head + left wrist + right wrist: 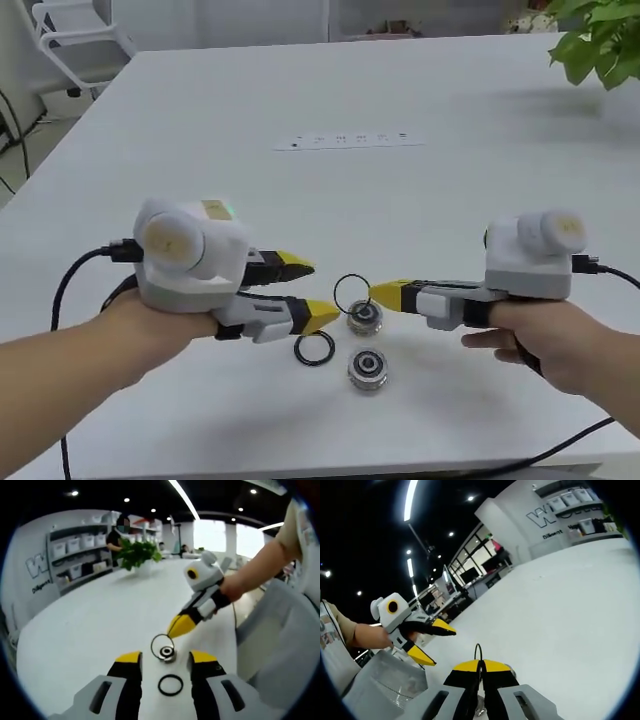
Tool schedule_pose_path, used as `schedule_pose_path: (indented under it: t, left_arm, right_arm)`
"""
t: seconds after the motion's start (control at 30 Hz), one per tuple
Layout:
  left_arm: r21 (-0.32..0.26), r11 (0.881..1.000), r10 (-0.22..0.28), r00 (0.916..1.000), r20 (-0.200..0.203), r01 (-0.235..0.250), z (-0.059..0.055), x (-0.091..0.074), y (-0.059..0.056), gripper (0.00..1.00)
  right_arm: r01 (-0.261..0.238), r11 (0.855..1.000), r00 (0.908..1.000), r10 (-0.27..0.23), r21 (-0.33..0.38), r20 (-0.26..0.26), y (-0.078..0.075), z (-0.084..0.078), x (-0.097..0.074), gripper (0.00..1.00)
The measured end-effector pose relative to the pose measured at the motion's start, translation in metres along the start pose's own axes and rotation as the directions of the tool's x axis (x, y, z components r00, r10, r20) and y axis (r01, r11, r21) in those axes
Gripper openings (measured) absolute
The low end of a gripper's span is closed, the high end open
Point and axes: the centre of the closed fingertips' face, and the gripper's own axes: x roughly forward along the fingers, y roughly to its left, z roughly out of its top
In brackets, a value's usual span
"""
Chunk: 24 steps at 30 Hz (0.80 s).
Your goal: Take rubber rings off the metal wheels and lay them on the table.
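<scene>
Two metal wheels stand on the white table (pixel 420 190): one (pixel 364 316) between the grippers, the other (pixel 368 367) nearer me. A black rubber ring (pixel 314 348) lies flat beside them. My right gripper (pixel 380 293) is shut on a second thin ring (pixel 350 292), which it holds upright just above the farther wheel. The right gripper view has this ring (pixel 478 653) pinched between the closed jaws of the right gripper (pixel 480 666). My left gripper (pixel 312 290) is open, left of the wheels. In its own view the left gripper (pixel 166 657) frames the wheel (pixel 166 652) and the loose ring (pixel 170 685).
A strip of small labels (pixel 350 140) lies mid-table. A green plant (pixel 600 40) stands at the far right corner and a white chair (pixel 70 40) beyond the far left edge. Black cables trail from both grippers near the table's front edge.
</scene>
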Motion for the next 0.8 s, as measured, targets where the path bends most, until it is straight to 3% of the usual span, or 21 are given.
schedule_pose_path:
  t: [0.37, 0.8]
  left_arm:
    - [-0.028, 0.999, 0.022, 0.9994, 0.027, -0.021, -0.005, -0.030, -0.003, 0.46]
    - [-0.041, 0.998, 0.038, 0.9991, 0.019, -0.037, -0.015, -0.045, -0.007, 0.54]
  right_arm:
    - [-0.038, 0.999, 0.9988, 0.038, 0.004, -0.033, 0.014, -0.005, 0.012, 0.00]
    - [-0.068, 0.997, 0.9922, 0.071, 0.030, -0.103, 0.018, -0.024, 0.025, 0.00]
